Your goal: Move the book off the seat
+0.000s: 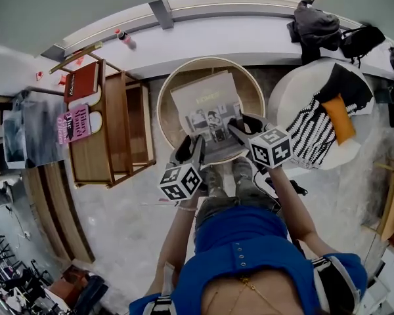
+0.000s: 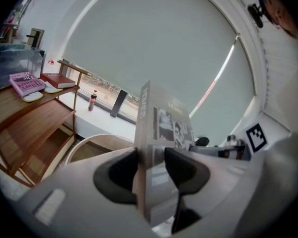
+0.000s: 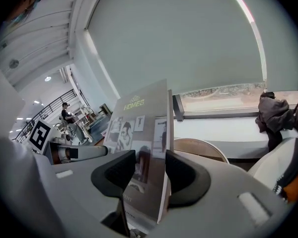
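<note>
A grey book [image 1: 207,107] with photos on its cover lies tilted over the round wooden seat [image 1: 164,90]. My left gripper [image 1: 196,151] is shut on the book's near left corner. My right gripper [image 1: 240,131] is shut on its near right edge. In the left gripper view the book [image 2: 164,128] stands on edge between the dark pads [image 2: 121,175], with the seat [image 2: 92,145] behind it. In the right gripper view the book [image 3: 139,118] sits between the pads [image 3: 186,175], above the seat [image 3: 201,148]. Whether the book touches the seat I cannot tell.
A wooden shelf unit [image 1: 111,123] stands left of the seat, with a red book [image 1: 82,81] and a pink book [image 1: 75,123] on it. A white chair [image 1: 289,90] with a patterned cushion [image 1: 315,126] stands to the right. A bottle [image 1: 125,39] is on the window ledge.
</note>
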Available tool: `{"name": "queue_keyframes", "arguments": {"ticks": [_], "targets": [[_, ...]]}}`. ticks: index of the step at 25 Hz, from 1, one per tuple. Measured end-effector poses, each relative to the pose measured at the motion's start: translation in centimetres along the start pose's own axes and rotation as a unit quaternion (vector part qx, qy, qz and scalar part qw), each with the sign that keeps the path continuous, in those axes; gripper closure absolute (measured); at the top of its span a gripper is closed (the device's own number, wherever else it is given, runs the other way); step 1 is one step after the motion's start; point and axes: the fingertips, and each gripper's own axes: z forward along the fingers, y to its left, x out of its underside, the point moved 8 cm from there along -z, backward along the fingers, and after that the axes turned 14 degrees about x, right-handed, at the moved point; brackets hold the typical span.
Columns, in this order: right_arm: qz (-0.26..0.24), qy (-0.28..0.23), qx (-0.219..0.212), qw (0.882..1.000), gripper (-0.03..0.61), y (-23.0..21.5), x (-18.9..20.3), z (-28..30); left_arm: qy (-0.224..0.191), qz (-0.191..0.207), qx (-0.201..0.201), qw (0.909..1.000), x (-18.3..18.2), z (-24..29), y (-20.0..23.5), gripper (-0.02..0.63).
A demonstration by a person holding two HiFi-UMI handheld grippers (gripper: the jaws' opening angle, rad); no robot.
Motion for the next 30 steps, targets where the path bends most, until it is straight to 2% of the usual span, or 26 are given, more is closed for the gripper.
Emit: {"name": "queue_keyframes", "arguments": {"ticks": [7,10,16,24,30], "targets": [[0.028,0.039,0.002,0.999,0.402,-2.2,3.0,6.8,0.035,-0.032,-0.013,0.9988,2.4,4.3,5.6,0.456],[0.039,0.06,0.006,0.997,0.402,-3.7,5.3,10.4,0.053,-0.05,-0.018,0.9972,4.6,6.9,8.7,0.456],[0.069,0.097,0.016,0.993,0.399,-6.9,11.3,18.6,0.091,-0.06,-0.009,0.994,9.9,12.4,16.1,0.456],[0.113,0.159,0.027,0.981,0.399,-9.8,19.5,27.7,0.148,-0.099,-0.024,0.9837,16.9,17.8,24.4,0.456],[0.125,0.196,0.025,0.972,0.397,-10.6,23.0,30.8,0.184,-0.125,-0.039,0.9741,19.9,19.3,27.2,0.457]]}}
